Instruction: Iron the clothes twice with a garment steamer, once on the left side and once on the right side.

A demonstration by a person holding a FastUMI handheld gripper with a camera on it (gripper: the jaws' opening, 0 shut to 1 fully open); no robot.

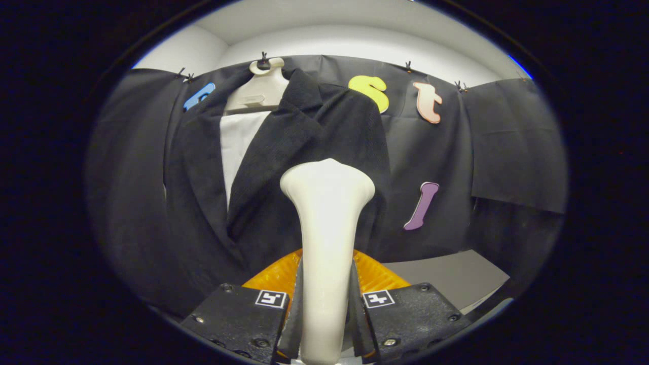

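Black cloth wall point(507, 147) is draped behind; a dark jacket point(314, 142) is hung at 11 o'clock. The white garment steamer point(327, 228) is pinched by the gripper point(325, 304) fingers, head against the jacket.

**Gripper hardware seen from its own camera**

The gripper point(327, 309) has two blocky finger housings with a fine pebbled, matte finish and chamfered edges. Each housing carries a small square fiducial marker point(271, 298) on its inner top corner, a white tile printed with a black angular pattern; the second marker point(378, 299) mirrors it on the other side. Round screws point(261, 342) sit recessed in the housings, several on each, near the corners and lower edge. Thin flat fingers point(293, 324) run forward from the housings' inner faces. Behind them lies a ribbed orange fan-shaped part point(274, 276).
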